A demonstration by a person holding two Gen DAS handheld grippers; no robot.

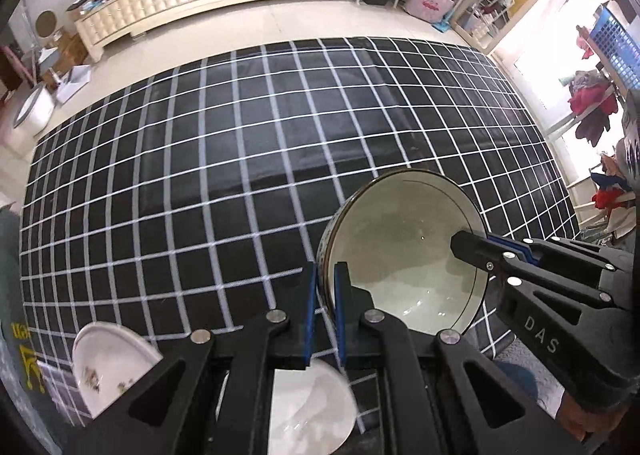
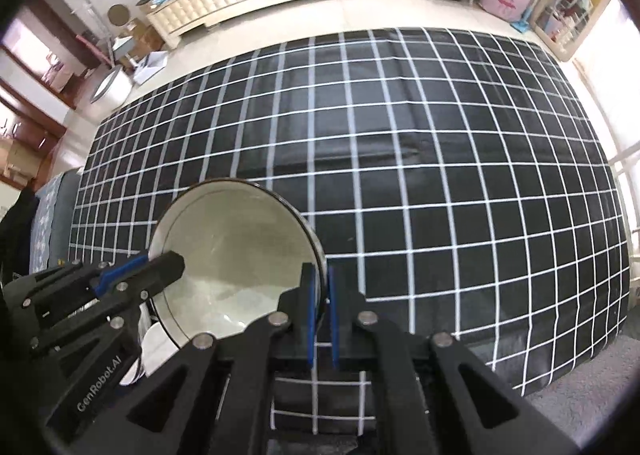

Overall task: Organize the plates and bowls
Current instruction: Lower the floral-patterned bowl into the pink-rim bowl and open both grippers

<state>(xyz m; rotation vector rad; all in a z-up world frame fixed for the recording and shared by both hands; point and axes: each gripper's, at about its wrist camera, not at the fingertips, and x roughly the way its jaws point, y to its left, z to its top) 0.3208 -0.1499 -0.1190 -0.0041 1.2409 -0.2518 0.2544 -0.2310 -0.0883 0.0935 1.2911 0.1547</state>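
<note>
A dark-rimmed bowl [image 1: 404,251] with a pale inside is held above the black checked table [image 1: 240,159]. My left gripper [image 1: 325,279] is shut on the bowl's left rim. My right gripper [image 2: 320,283] is shut on the bowl's [image 2: 232,251] right rim, and it shows in the left wrist view [image 1: 476,251] at the far side of the bowl. My left gripper also shows in the right wrist view [image 2: 160,267]. Below my left gripper lie a white flowered plate [image 1: 108,367] and a white bowl [image 1: 308,411], partly hidden by the fingers.
The checked cloth [image 2: 400,175] covers the table. A cream sideboard [image 1: 172,3] with clutter stands across the floor. A pink bag [image 1: 430,3] and racks stand at the right. A grey seat [image 2: 52,215] is at the table's left end.
</note>
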